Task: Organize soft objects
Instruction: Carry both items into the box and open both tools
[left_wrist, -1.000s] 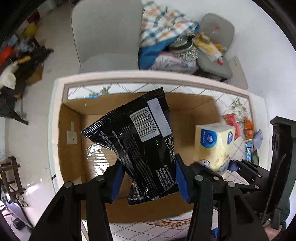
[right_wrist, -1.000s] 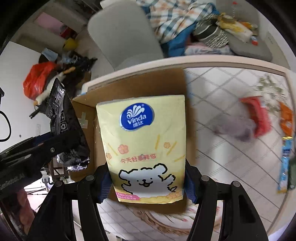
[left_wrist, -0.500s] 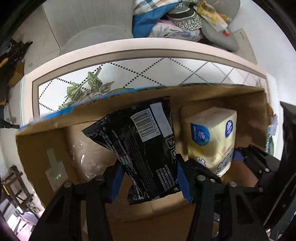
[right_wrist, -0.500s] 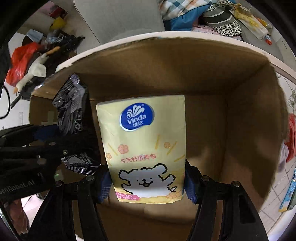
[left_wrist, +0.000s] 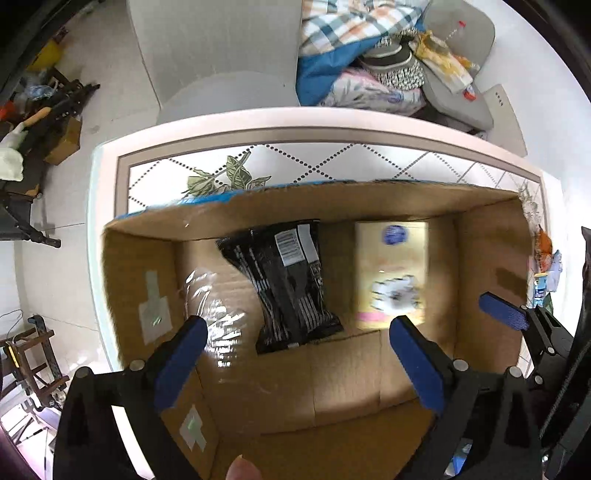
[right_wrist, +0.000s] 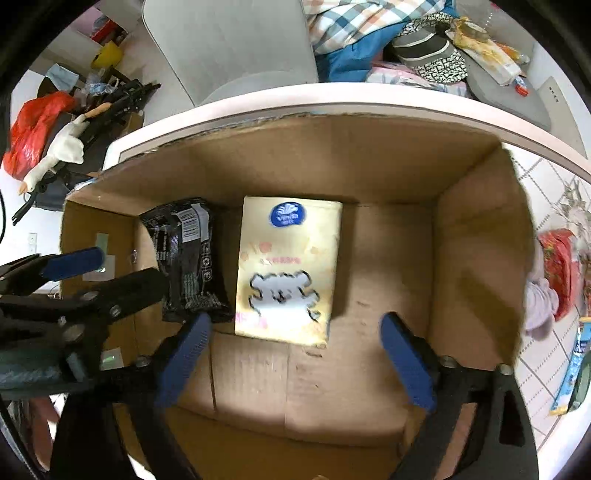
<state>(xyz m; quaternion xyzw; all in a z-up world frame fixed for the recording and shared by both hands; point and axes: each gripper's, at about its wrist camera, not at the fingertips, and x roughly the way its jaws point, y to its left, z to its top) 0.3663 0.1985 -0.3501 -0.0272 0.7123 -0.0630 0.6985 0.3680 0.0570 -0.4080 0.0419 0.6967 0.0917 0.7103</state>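
Cardboard box (left_wrist: 332, 398) is filling mid-frame on the tiled table (left_wrist: 332, 158); black packet (left_wrist: 291, 284) and yellow tissue pack (right_wrist: 288, 269) are lying side by side inside it, apart. Left gripper (left_wrist: 295, 362) and right gripper (right_wrist: 295, 354) are spreading wide above them, gripping nothing. Clothes (right_wrist: 369, 33) are heaping at upper right, snack wrappers (right_wrist: 557, 266) crowding the right edge.

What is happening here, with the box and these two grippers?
A person is sorting soft things into a cardboard box on a tiled table. The left gripper and right gripper are both opening, with nothing between their fingers. A black snack bag and a yellow tissue pack lie side by side on the box floor. More packets wait on the table beside the box.
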